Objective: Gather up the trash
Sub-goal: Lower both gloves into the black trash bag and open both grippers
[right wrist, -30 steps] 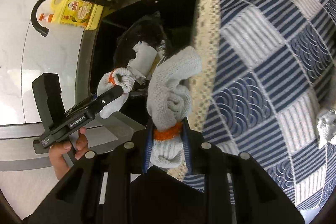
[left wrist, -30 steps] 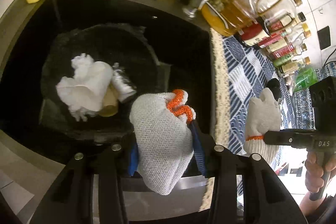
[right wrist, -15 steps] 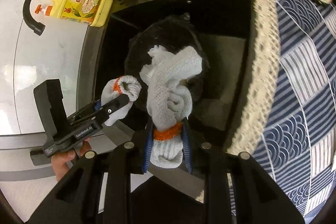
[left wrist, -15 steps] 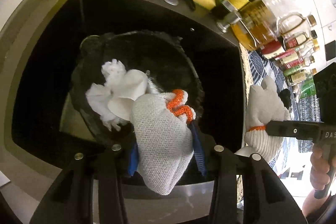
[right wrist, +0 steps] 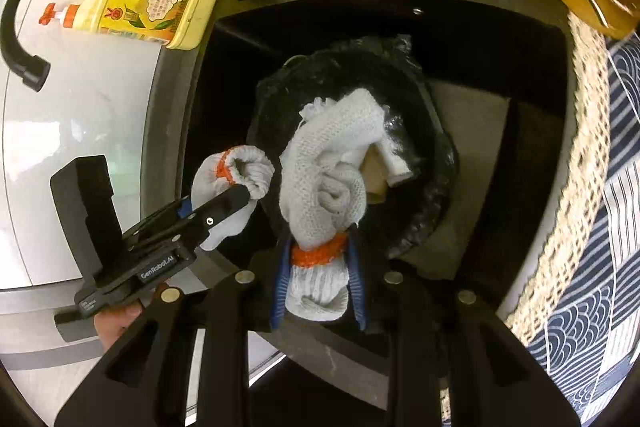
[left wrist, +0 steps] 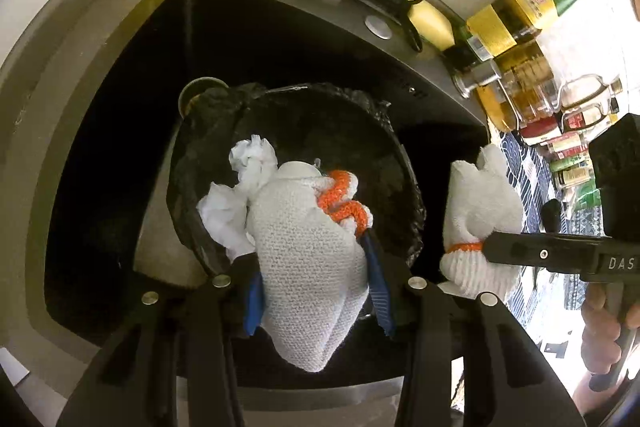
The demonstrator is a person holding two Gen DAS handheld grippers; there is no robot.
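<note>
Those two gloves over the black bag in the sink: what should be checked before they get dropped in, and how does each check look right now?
1. Left gripper shut on its glove: ok.
2. Right gripper shut on its glove at the orange cuff: ok.
3. Bag mouth open in the sink: ok.
4. Left glove over the bag mouth: ok in the left view.
5. Right glove over the bag mouth: ok in the right view; the left view shows it near the rim.
6. Room left beside the paper already inside: cannot tell.
</note>
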